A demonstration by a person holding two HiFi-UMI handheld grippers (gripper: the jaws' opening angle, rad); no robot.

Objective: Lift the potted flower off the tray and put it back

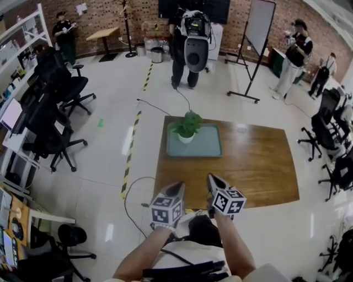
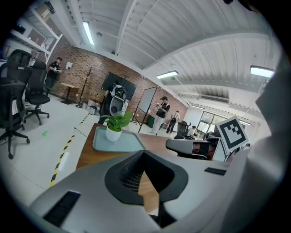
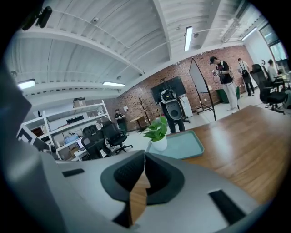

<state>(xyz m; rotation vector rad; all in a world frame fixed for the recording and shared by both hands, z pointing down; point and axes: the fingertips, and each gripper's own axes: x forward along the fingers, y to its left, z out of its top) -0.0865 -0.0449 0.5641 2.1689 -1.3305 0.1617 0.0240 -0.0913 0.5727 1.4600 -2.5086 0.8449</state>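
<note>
The wooden table [image 1: 259, 165] stands on a pale, glossy floor [image 1: 99, 182] crossed by yellow-black tape [image 1: 130, 157]; black office chairs [image 1: 55, 132] crowd the left side; a whiteboard [image 1: 259, 22] and a brick wall [image 1: 110, 14] close the far end; the potted flower [image 1: 186, 128] stands upright on the teal tray [image 1: 208, 146], toward its left side; the left tool [image 1: 177, 188] and right tool [image 1: 213, 180] hover at the table's near edge, well apart from the tray, both clenched on nothing.
</note>
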